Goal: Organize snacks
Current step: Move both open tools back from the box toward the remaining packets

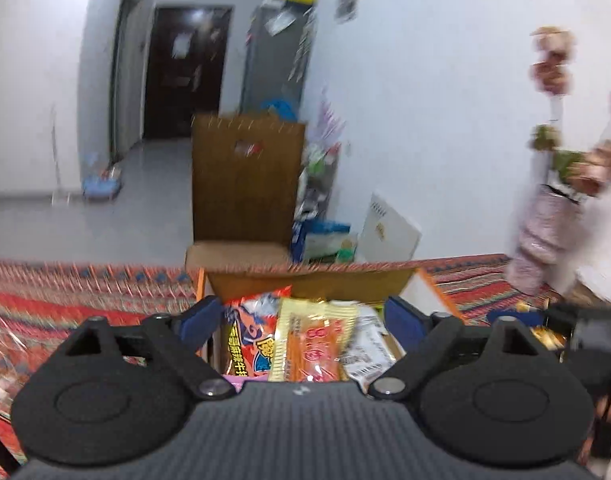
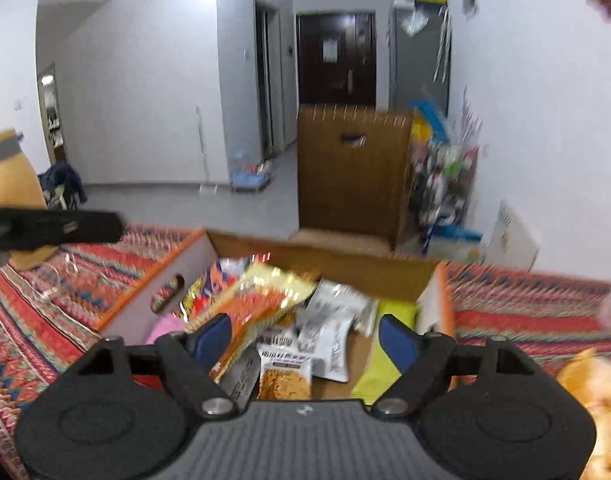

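An open cardboard box (image 1: pixel 345 280) (image 2: pixel 145 300) with orange edges sits on the patterned cloth and holds several snack packets. My left gripper (image 1: pixel 303 316) hangs open above it. Below its blue pads lie a yellow-orange packet (image 1: pixel 305 344) and a red packet (image 1: pixel 249 332), neither touched. My right gripper (image 2: pixel 305 338) is also open over the box, nothing between its fingers. Beneath it are the yellow-orange packet (image 2: pixel 257 300), white packets (image 2: pixel 329 336), an orange-brown packet (image 2: pixel 285 376) and a lime-green packet (image 2: pixel 385 356). Both views are motion-blurred.
A red patterned cloth (image 1: pixel 85 292) covers the table. A pale vase with flowers (image 1: pixel 545 220) stands at the right. A tall brown carton (image 1: pixel 245 184) and a cluttered shelf (image 2: pixel 445 184) stand beyond. An orange bag (image 2: pixel 597 392) lies at the right, a tan bottle shape (image 2: pixel 13 176) at the left.
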